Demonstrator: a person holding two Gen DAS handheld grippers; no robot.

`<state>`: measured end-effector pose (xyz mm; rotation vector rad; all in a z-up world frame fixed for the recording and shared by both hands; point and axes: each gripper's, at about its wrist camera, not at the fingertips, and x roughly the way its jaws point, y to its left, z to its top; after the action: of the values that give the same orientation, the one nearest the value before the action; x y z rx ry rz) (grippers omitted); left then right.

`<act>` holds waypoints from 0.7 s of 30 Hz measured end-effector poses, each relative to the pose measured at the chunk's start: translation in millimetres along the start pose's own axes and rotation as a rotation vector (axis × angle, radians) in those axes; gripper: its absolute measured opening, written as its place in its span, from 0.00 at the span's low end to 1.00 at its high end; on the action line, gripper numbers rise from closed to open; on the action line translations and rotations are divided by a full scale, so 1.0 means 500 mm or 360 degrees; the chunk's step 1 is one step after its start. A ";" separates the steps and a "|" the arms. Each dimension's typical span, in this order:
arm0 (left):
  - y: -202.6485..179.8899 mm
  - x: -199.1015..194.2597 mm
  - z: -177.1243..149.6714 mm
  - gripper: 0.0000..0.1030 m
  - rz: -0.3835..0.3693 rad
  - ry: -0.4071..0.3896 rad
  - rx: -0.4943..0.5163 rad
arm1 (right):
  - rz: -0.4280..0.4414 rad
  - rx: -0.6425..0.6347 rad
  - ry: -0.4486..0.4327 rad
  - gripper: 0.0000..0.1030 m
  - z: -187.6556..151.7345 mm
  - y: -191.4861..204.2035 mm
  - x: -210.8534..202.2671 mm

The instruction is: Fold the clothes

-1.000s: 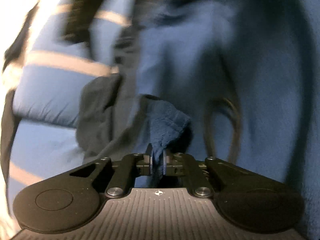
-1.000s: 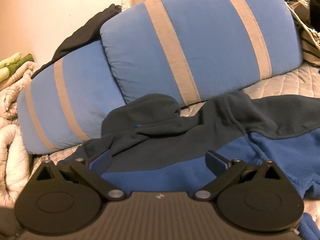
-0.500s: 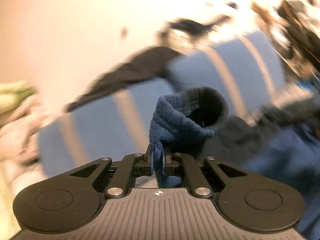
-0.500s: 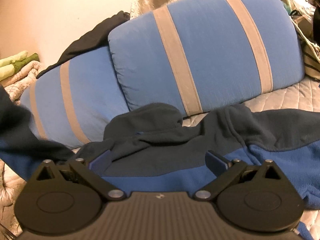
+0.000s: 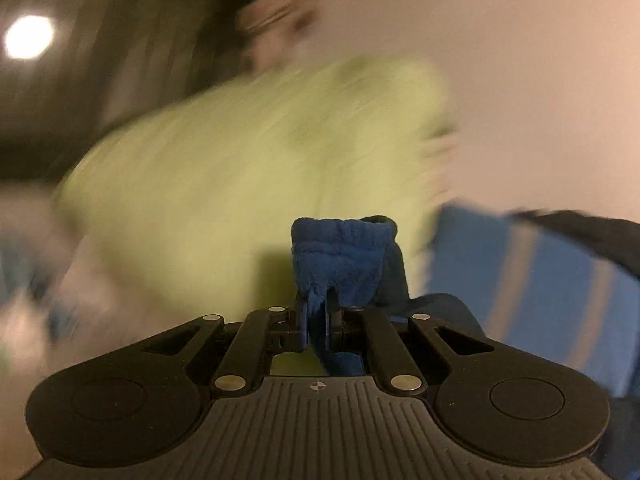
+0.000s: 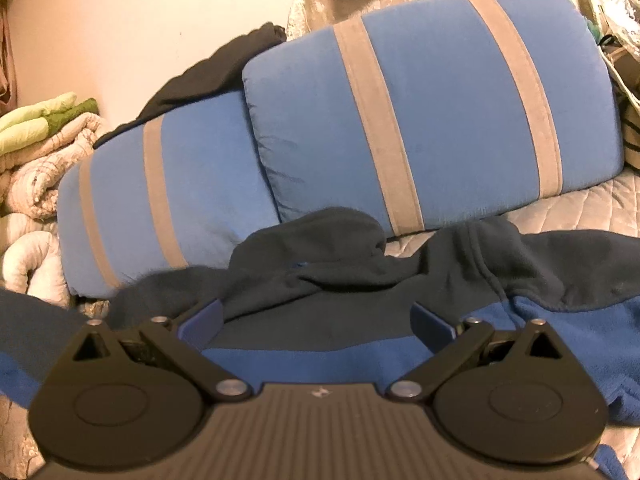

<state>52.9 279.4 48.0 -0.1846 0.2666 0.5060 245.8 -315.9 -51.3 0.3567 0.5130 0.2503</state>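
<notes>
A blue and dark navy fleece jacket (image 6: 400,280) lies spread on the bed in the right wrist view, its hood bunched against the cushions. My right gripper (image 6: 316,320) hovers low over its blue body, open, with nothing between the fingers. In the left wrist view my left gripper (image 5: 316,312) is shut on a blue fleece sleeve cuff (image 5: 340,256), which sticks up from the jaws. That view is blurred by fast motion. A dark blue stretch of the fleece sleeve (image 6: 24,332) crosses the left edge of the right wrist view.
Two blue cushions with grey stripes (image 6: 432,120) lean at the back of the quilted bed (image 6: 580,208). Black clothing (image 6: 208,76) drapes over the left cushion. Folded green and beige blankets (image 6: 36,148) are stacked at far left. A blurred green blanket (image 5: 248,176) fills the left wrist view.
My left gripper has swung fast to the left with the cuff, from the cushions to the green blanket and ceiling. The right gripper has crept slightly forward over the jacket.
</notes>
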 end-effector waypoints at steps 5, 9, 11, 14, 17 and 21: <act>0.175 0.037 -0.095 0.08 0.0286 0.0153 -0.0367 | -0.0015 -0.0002 0.0034 1.00 -0.004 0.002 0.009; 0.212 0.044 -0.159 0.08 0.0428 0.0208 -0.0491 | -0.0030 -0.0007 0.0049 1.00 -0.006 0.001 0.012; 0.225 0.041 -0.184 0.08 0.0480 0.0225 -0.0541 | -0.0035 -0.0008 0.0059 1.00 -0.008 0.000 0.015; 0.240 0.039 -0.207 0.08 0.0527 0.0256 -0.0567 | -0.0045 -0.0016 0.0069 1.00 -0.009 0.000 0.018; 0.243 0.044 -0.212 0.13 0.0576 0.0289 -0.0546 | -0.0047 -0.0023 0.0079 1.00 -0.010 0.002 0.020; 0.248 0.040 -0.202 0.53 0.0740 0.0282 -0.0521 | -0.0044 -0.0031 0.0087 1.00 -0.012 0.004 0.021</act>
<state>-12.8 370.7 -67.2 -0.4938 0.4020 0.9982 251.2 -309.0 -59.7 0.3240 0.5684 0.2387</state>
